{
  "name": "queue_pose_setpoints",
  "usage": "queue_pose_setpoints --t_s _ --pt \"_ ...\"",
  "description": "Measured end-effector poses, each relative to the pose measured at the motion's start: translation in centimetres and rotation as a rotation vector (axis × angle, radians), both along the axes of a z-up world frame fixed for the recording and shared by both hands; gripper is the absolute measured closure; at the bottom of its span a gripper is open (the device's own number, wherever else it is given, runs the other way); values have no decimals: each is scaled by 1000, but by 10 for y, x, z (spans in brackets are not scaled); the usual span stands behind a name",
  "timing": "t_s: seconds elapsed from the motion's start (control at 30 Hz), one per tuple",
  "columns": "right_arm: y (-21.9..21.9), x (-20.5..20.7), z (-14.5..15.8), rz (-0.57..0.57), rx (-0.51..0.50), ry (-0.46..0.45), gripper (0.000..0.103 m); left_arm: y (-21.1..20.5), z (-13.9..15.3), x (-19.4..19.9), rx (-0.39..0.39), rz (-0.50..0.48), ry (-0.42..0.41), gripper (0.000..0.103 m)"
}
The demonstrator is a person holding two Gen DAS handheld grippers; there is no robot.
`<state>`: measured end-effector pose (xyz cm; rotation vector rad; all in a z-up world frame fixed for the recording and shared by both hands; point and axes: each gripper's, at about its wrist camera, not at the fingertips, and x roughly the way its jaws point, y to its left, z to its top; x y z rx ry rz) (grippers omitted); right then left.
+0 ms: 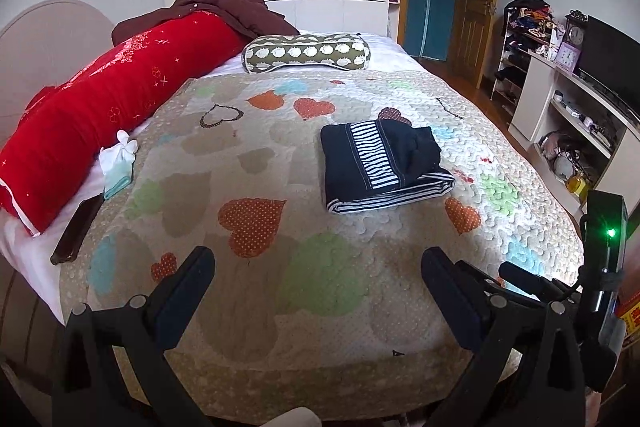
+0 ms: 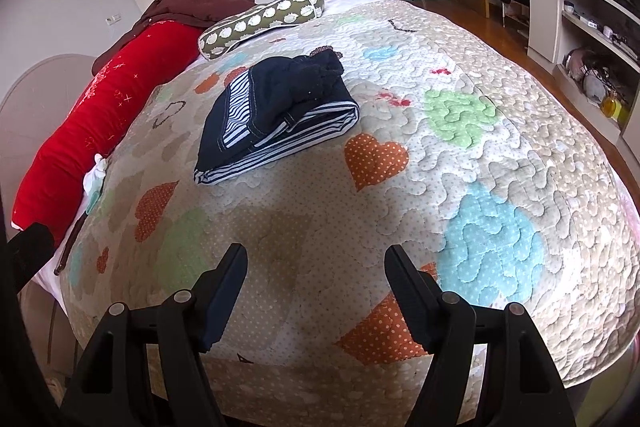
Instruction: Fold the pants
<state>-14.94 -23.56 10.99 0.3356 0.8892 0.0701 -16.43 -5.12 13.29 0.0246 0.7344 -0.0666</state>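
The dark navy pants (image 1: 384, 163) with a blue-and-white striped lining lie folded in a compact bundle on the quilted bedspread (image 1: 280, 267); they also show in the right wrist view (image 2: 276, 115). My left gripper (image 1: 318, 267) is open and empty, above the near part of the bed, well short of the pants. My right gripper (image 2: 316, 263) is open and empty, also over the near edge of the bed, apart from the pants. The right gripper's body shows at the right edge of the left wrist view (image 1: 600, 267).
A long red bolster (image 1: 100, 115) and a brown blanket (image 1: 224, 3) lie along the headboard side. A green patterned pillow (image 1: 306, 53) sits at the far end. A white cloth (image 1: 118, 159) and a dark phone (image 1: 76, 227) lie at the left. Shelving with a TV (image 1: 592, 107) stands right.
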Motion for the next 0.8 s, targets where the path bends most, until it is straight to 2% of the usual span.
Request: queue_pose_setpoints --t_s 0.4,0.8 --pt "5 1 -5 12 4 26 26 2 -2 2 23 24 -1 0" --pt "4 2 -7 3 12 33 26 0 -4 2 13 12 10 0"
